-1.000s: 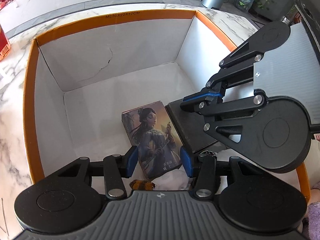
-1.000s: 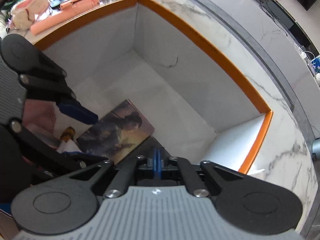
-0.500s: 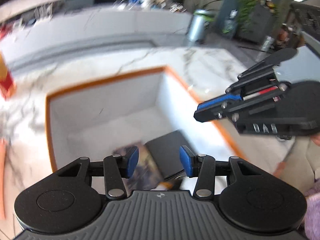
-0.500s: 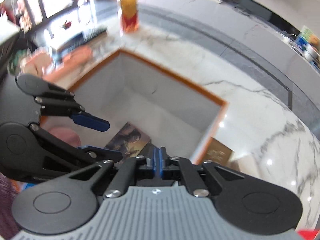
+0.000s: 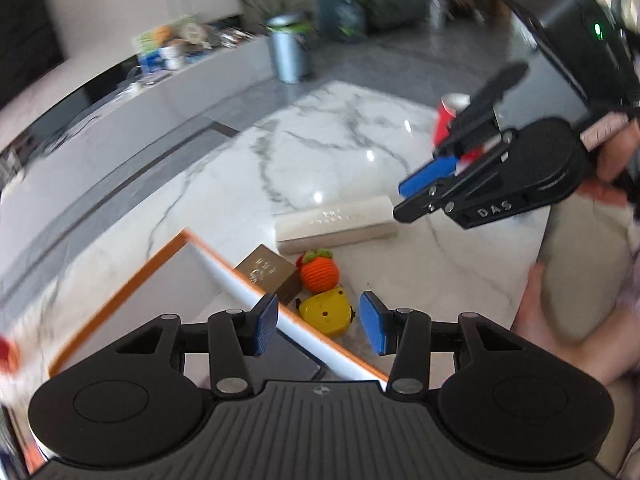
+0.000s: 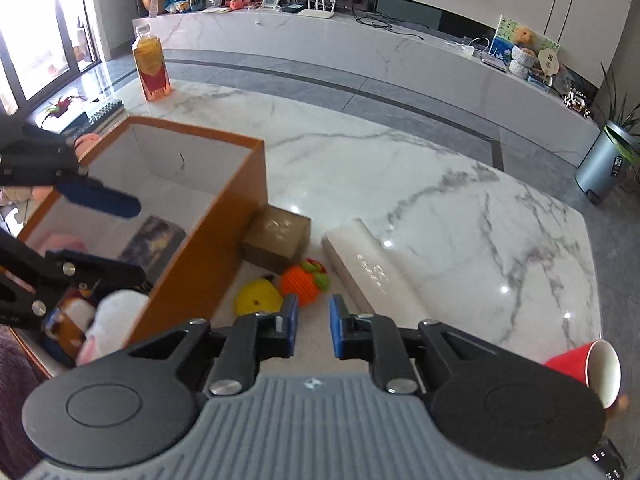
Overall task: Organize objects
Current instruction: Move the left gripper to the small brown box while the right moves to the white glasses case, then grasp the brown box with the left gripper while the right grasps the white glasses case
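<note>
**A:** Next up for you is probably the orange crocheted fruit toy (image 6: 301,283). It sits on the white marble table (image 6: 460,216) just outside the orange-walled cardboard box (image 6: 208,256), touching the yellow plastic toy (image 6: 256,298) and close to the small brown carton (image 6: 276,238). Your right gripper (image 6: 313,326) has just been opening, with nothing between the pads. I'd spread them wider before you drop, and come down from the side away from the yellow toy so you don't knock it.

**B:** And the left one?

**A:** The left gripper (image 5: 318,328) is about half open and empty, hanging over the box's near wall. Keep it clear.

**B:** Do the views differ?

**A:** Yes. The right wrist camera sees into the box: a picture card (image 6: 154,240) and plush toys (image 6: 108,320) at its near corner. The left wrist camera is blurred, but it shows the long beige box (image 5: 336,224) side-on and the red cup (image 5: 450,118) behind the right gripper.
</note>
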The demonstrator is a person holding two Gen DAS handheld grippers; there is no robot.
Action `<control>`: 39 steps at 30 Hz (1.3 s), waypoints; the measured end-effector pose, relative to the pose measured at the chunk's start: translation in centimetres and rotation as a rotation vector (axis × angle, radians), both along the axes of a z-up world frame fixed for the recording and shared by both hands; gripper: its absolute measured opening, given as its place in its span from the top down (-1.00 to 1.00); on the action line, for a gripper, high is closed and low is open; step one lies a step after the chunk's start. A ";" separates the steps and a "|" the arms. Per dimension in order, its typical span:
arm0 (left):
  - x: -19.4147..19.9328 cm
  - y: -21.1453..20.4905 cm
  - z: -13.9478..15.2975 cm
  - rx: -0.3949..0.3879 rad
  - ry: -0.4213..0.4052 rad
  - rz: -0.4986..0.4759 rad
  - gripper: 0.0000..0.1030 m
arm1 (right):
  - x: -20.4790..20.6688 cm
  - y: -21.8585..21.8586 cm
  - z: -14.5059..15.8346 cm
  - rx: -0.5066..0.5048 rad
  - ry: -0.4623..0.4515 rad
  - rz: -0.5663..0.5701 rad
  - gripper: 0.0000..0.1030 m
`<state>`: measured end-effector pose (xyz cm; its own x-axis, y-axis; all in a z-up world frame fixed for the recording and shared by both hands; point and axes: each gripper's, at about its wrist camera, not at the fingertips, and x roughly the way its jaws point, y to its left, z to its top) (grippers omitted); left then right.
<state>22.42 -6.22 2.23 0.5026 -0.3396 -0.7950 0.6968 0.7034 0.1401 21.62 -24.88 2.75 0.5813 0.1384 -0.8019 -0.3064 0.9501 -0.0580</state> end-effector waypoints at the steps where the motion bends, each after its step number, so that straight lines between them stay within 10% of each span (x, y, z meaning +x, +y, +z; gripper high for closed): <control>1: 0.6 -0.8 -0.4 0.040 0.000 -0.029 -0.09 | 0.1 -0.6 -0.5 -0.005 0.006 0.005 0.55; 8: 5.2 -3.9 -4.0 0.256 -0.032 -0.196 -0.41 | 2.7 -3.3 -4.2 -0.013 0.070 0.056 0.14; 18: 11.9 -6.2 -9.3 0.507 0.149 -0.357 -0.51 | 8.7 -3.0 -8.0 -0.098 0.164 0.168 -0.20; 39: 15.7 -7.2 -13.5 0.604 0.324 -0.443 -0.41 | 15.9 -2.4 -10.6 -0.120 0.322 0.328 -0.37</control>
<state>38.16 -13.38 -11.24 0.1365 0.0812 -0.9873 0.9635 0.2208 0.1514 37.48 -27.30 -7.88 0.2416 0.1689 -0.9556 -0.6098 0.7924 -0.0141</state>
